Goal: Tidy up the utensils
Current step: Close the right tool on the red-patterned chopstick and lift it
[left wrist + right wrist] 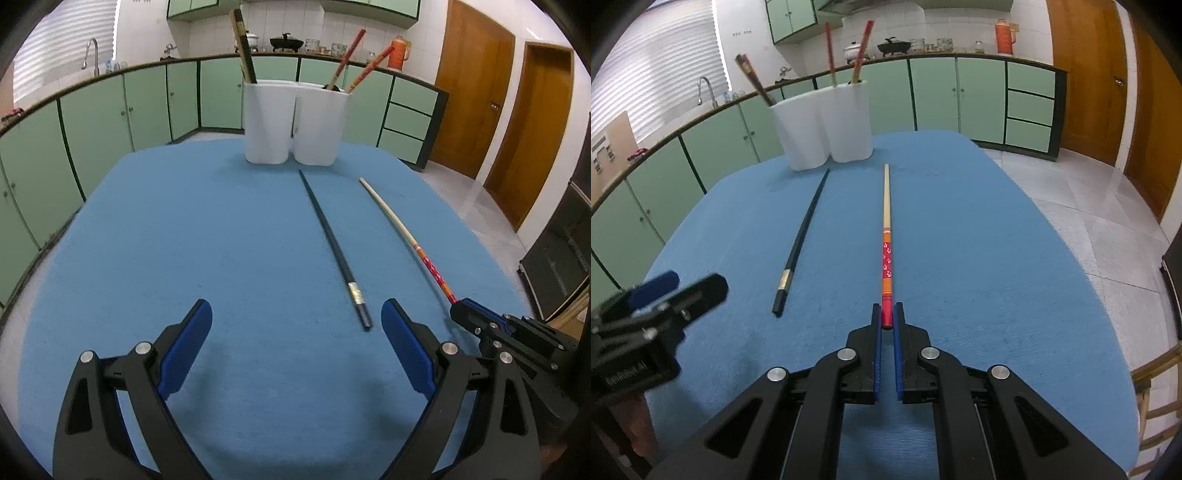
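My right gripper (887, 317) is shut on the red end of a red-and-cream chopstick (886, 229) that points away over the blue table mat (979, 240). The same chopstick (402, 232) and my right gripper (460, 308) show at the right of the left wrist view. A black chopstick (332, 247) (801, 240) lies on the mat to its left. My left gripper (295, 317) is open above the mat, its right finger just beside the black chopstick's near end. A white two-compartment holder (295, 122) (827, 125) at the mat's far edge has dark chopsticks (243, 48) in its left cup and red ones (351, 55) in its right.
Green kitchen cabinets (147, 99) and a counter with pots run behind the table. Wooden doors (472, 85) stand at the right, above a tiled floor (1089, 206). My left gripper (676, 291) shows at the left edge of the right wrist view.
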### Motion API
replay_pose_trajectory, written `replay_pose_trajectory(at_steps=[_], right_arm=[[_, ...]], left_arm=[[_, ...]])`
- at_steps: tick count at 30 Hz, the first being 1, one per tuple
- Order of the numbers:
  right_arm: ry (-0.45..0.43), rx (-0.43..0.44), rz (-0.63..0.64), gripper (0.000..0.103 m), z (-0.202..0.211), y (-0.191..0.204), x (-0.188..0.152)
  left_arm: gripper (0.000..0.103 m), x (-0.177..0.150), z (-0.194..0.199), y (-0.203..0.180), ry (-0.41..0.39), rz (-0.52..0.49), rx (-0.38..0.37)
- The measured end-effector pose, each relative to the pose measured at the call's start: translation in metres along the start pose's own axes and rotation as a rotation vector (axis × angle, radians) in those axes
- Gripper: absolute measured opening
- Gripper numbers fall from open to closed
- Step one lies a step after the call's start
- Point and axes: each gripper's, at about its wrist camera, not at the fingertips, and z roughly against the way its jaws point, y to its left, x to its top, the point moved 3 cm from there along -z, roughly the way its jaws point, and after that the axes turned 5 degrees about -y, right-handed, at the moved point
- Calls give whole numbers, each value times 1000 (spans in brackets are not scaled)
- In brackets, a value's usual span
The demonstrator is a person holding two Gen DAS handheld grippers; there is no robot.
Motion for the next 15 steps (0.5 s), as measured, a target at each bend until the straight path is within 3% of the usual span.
replay_pose_trajectory(at_steps=[4,6,10,15], right_arm=[[-14,-2,-8,6,3,-4,2],[-20,-2,-18,6,5,-7,4],[-30,-7,-26,6,7,-12,7],[-37,-5,-43,6,9,-20,8]], left_arm=[[87,-2,-3,-13,-3,-8,-2],[78,-2,-7,-18,6,-11,-1],[74,-6,-16,-29,27,-11,0],[60,-12,-28,-37,71,-13,3]])
